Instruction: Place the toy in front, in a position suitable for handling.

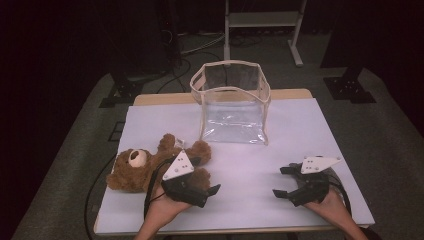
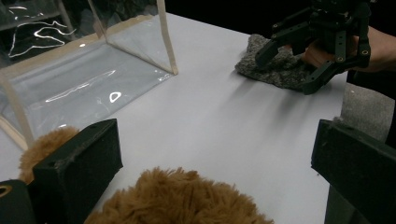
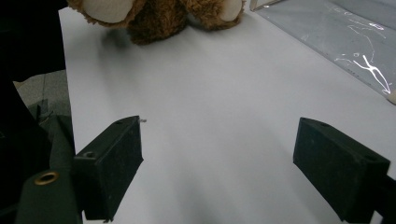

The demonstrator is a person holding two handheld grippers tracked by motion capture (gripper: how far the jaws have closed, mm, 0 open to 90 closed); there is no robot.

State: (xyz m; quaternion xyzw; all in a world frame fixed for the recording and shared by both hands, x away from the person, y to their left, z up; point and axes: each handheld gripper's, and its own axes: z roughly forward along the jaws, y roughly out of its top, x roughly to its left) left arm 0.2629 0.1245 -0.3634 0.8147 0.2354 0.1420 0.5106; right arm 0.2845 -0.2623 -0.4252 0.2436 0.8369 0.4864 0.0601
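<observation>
A brown teddy bear (image 1: 137,170) lies on its back at the front left of the white sheet (image 1: 305,130). My left gripper (image 1: 206,175) is over the bear's lower body. Its jaws stand wide apart, one on each side of the bear's brown fur (image 2: 182,200), so it is open. A clear plastic bag (image 1: 232,102) with cream trim stands upright and open-topped at the back centre. At the front right, my right gripper (image 1: 279,181) is open above bare sheet and points left. The right gripper view has the bear (image 3: 159,18) far ahead and the bag's wall (image 3: 336,42) at the upper right.
The sheet covers a wooden table whose edge (image 1: 160,98) shows at the back. Grey carpet surrounds the table, with cables (image 1: 195,47) and a white metal stand (image 1: 262,20) behind. Black stand feet (image 1: 350,87) sit on the floor at the back right. Bare sheet lies between the two grippers.
</observation>
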